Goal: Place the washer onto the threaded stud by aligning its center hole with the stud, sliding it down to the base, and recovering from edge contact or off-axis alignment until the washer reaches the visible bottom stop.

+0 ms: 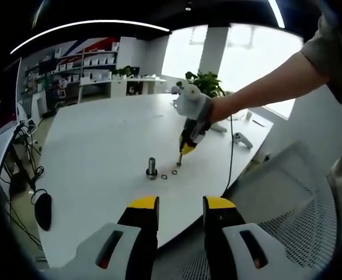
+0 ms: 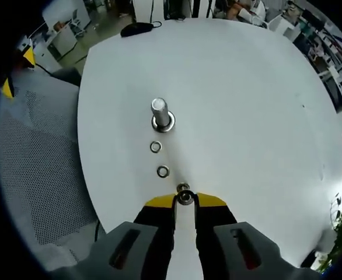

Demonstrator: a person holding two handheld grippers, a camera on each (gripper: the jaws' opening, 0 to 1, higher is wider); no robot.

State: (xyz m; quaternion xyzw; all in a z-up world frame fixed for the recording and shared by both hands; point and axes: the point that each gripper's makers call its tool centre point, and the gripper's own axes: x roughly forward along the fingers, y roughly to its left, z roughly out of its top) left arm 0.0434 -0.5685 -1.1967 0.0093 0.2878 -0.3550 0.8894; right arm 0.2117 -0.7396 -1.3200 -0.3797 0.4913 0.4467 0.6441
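Right gripper view: your right gripper (image 2: 185, 199) has its yellow-tipped jaws nearly together, pinching a small metal washer (image 2: 184, 197) at the desk (image 2: 247, 105) surface; a second ring just beyond the tips is partly hidden, and you cannot tell whether it touches the held one. Two more loose washers (image 2: 163, 171) lie in a line between the tips and the stud (image 2: 160, 111), which stands upright on a wider round base. The desk is white, smooth and rounded. Grey mesh chair fabric (image 2: 37, 151) shows beside it.

Left gripper view: your left gripper (image 1: 181, 210) hovers off the desk edge, jaws apart and holding nothing. Across the desk, shelves (image 1: 98, 64), a plant (image 1: 206, 81) and bright windows look small and blurred.
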